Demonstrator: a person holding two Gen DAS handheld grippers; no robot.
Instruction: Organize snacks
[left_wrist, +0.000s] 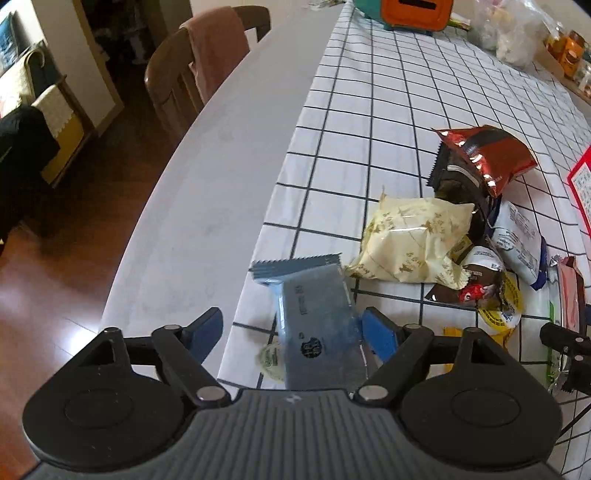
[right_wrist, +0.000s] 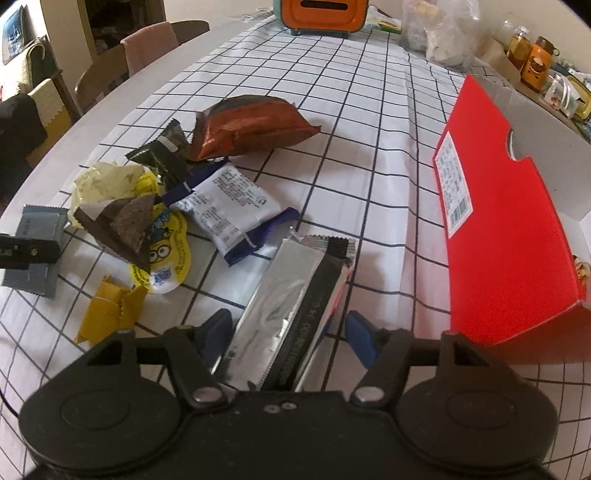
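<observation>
The snacks are lying in a loose pile (right_wrist: 166, 206) on the checked cloth (right_wrist: 369, 184), to the left of the red box (right_wrist: 506, 229), which is standing open near the right edge. A blue-grey packet (left_wrist: 314, 325) is sitting between the fingers of the left gripper (left_wrist: 291, 328); the fingers are spread apart, and only the right pad (left_wrist: 380, 332) seems to be touching it. A silver packet (right_wrist: 291, 310) is lying between the fingers of the right gripper (right_wrist: 288, 332), which are also apart, with a gap on each side.

I am judging that the picking step is in hand: each gripper is lining up on one packet, and nothing is clamped yet. The next move is calling for the fingers to close on the packets, then to carry them to the box, if the box is the place for them. The foil is thin and slippery, so a grip near the middle would be safer.

Around this, a cream bag (left_wrist: 413, 240) and a red-brown bag (right_wrist: 255, 125) are resting in the pile. The cloth is covering only part of a pale table (left_wrist: 207, 206). Beyond it, a chair (left_wrist: 181, 81) with a pink towel (left_wrist: 218, 51) is standing on a dark wooden floor (left_wrist: 48, 295), and an orange container (right_wrist: 321, 14) is sitting at the far end.
</observation>
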